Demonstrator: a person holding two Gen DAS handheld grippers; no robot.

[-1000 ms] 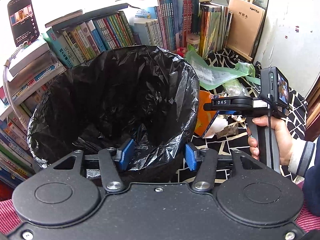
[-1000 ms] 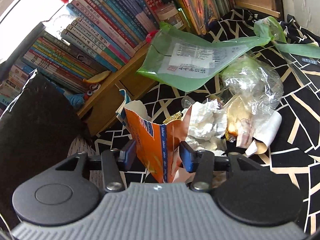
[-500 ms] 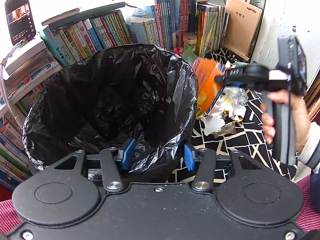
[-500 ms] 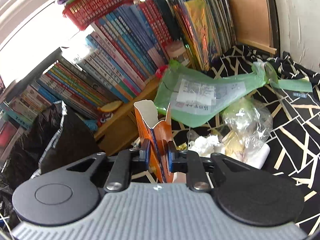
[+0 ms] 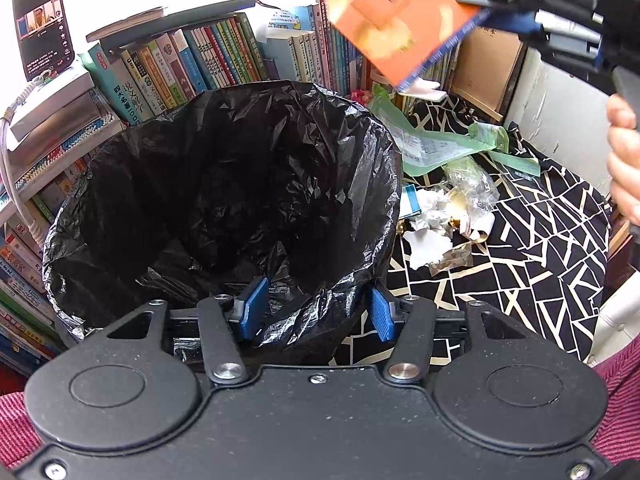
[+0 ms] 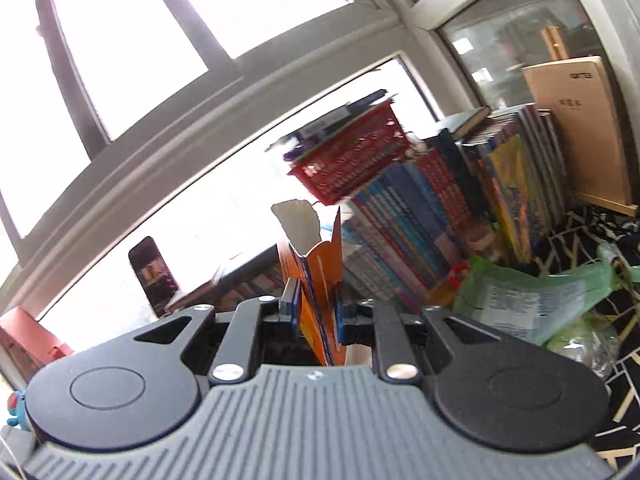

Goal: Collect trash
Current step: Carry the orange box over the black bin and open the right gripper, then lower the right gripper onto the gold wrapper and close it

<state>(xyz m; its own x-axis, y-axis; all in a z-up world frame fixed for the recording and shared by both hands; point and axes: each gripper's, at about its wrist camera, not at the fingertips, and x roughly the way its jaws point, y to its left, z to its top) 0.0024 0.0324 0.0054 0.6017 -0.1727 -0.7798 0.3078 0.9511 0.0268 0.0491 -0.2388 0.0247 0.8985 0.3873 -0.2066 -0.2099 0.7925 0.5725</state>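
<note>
Ahead of me a long row of books (image 5: 224, 60) stands upright along the far side, spines facing out. On top of them sits a red basket (image 6: 352, 160), with something dark lying across it, possibly a book; the blur hides which. To the far left I see a phone (image 5: 43, 26) propped upright, its screen lit. At the far right a tan board (image 6: 580, 128) leans against the wall beside the books. Behind it all the window frame (image 6: 168, 92) crosses bright glass. A black cloth with pale lines (image 5: 540, 248) covers the surface on my right.
</note>
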